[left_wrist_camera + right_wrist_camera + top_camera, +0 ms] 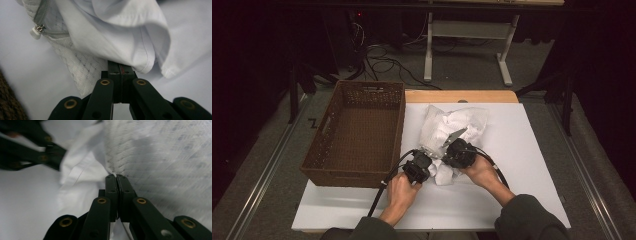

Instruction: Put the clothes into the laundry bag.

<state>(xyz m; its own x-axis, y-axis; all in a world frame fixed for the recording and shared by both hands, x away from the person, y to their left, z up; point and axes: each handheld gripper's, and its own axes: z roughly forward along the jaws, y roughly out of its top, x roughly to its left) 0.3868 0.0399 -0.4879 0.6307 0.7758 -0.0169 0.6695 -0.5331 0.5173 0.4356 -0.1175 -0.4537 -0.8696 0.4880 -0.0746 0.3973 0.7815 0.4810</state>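
While both grippers pinch at the near edge of the white bundle on the table, just right of the brown basket, the hold looks thin. The left gripper is pressed shut on the white garment, and the right gripper on the mesh laundry bag. Pulling apart could tear either fabric free, or snag the zipper.

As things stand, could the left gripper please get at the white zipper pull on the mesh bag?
Probably yes, once it lets go: the left gripper is shut on the white garment's hem, and the zipper pull lies uncovered on the mesh bag just beside it.
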